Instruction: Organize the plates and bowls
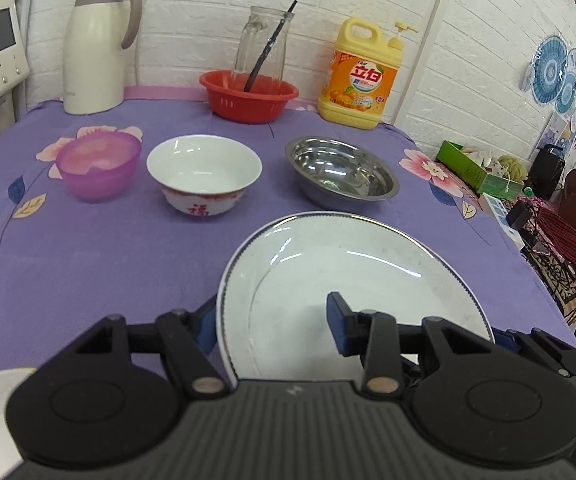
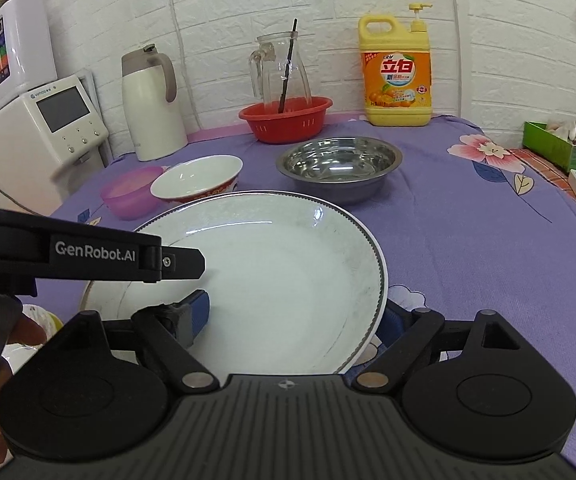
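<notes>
White plate [image 1: 339, 280] is clamped by both your tongs, left [image 1: 276, 322] and right [image 2: 299, 316], steel bowl [image 1: 341, 174] just beyond its far rim.

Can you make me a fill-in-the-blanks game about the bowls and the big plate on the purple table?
1. Both sets of fingers grip the rim of the white ____.
2. The white bowl sits between the purple bowl and the ____ bowl.
3. The glass jug stands in a ____ basket.
4. The soap bottle is ____.

Missing words: plate; metal; red; yellow
</notes>
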Tool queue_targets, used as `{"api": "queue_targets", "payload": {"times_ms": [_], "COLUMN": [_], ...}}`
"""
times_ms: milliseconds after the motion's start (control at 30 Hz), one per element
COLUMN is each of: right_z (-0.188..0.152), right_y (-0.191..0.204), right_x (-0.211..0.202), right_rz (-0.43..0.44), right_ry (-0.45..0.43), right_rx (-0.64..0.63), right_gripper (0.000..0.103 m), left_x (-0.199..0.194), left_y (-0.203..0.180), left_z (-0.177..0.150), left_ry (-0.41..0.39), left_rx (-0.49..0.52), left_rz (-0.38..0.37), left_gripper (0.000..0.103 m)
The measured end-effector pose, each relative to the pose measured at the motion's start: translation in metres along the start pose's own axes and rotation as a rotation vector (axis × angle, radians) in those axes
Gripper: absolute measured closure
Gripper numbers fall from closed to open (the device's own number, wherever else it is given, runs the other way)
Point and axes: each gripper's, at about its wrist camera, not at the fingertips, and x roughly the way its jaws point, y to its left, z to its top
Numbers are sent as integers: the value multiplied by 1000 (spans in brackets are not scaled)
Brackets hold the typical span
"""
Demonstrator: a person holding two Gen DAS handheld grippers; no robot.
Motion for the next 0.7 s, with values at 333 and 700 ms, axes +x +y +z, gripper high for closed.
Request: {"api": "queue_targets", "payload": {"times_ms": [333, 700], "right_z": [-9, -40], "right_y": [55, 142], "right_x": [-39, -38], "right_rz": [59, 206], "right_ry": [-59, -11], "right_rx": [-64, -157], "right_gripper": [0, 0], "left_x": [-73, -137], "left_y": [42, 117], "left_z": [-26, -80], "left_ry": [-66, -94], "left_rx": [-46, -113], "left_rz": [43, 198], "left_gripper": [65, 65]}}
